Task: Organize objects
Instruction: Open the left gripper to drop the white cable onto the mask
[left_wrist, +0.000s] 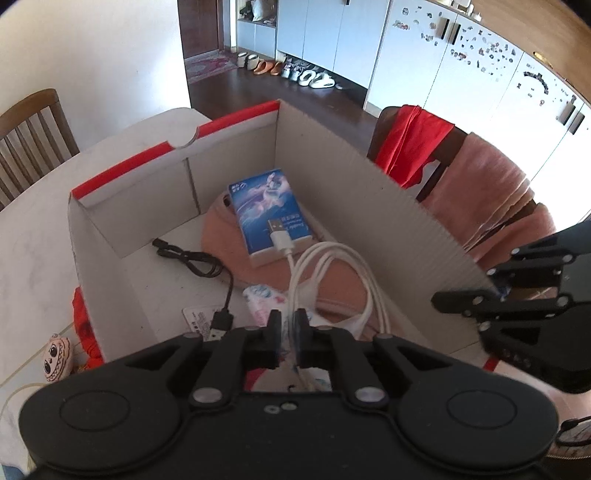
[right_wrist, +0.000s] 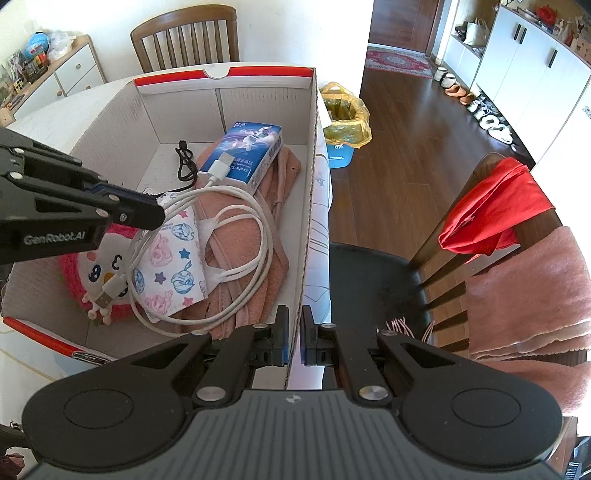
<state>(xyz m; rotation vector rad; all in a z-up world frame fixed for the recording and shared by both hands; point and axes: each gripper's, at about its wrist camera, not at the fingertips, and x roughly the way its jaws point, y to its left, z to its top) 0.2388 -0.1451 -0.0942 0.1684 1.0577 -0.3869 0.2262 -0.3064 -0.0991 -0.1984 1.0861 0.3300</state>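
Cardboard box (right_wrist: 312, 206): open-topped with red rim strips, standing on the white counter (left_wrist: 33, 251); it takes up the middle of both views and is where the things are being collected.
Already inside: pink cloth (right_wrist: 236, 236) across the floor; blue carton (right_wrist: 245, 157) toward 12 o'clock, lying on the cloth; black cable (right_wrist: 184, 162) at about 11 o'clock; printed face mask (right_wrist: 173, 266) and round plush toy (right_wrist: 98, 273) toward 8 o'clock.
White cable (right_wrist: 255, 236): looped over the cloth and mask, one plug resting on the blue carton.
Left gripper (left_wrist: 289, 334): jaws nearly closed, pinching strands of the white cable low inside the box.
Right gripper (right_wrist: 294, 336): jaws narrow, clamped astride the box's right wall at 6 o'clock of its own view, apparently steadying it.
Still outside: a small toy figure (left_wrist: 55, 356) and something red (left_wrist: 83, 328) on the counter at 8 o'clock of the left view.
Progress: well along, I judge; the cable needs letting go and the strays await packing.
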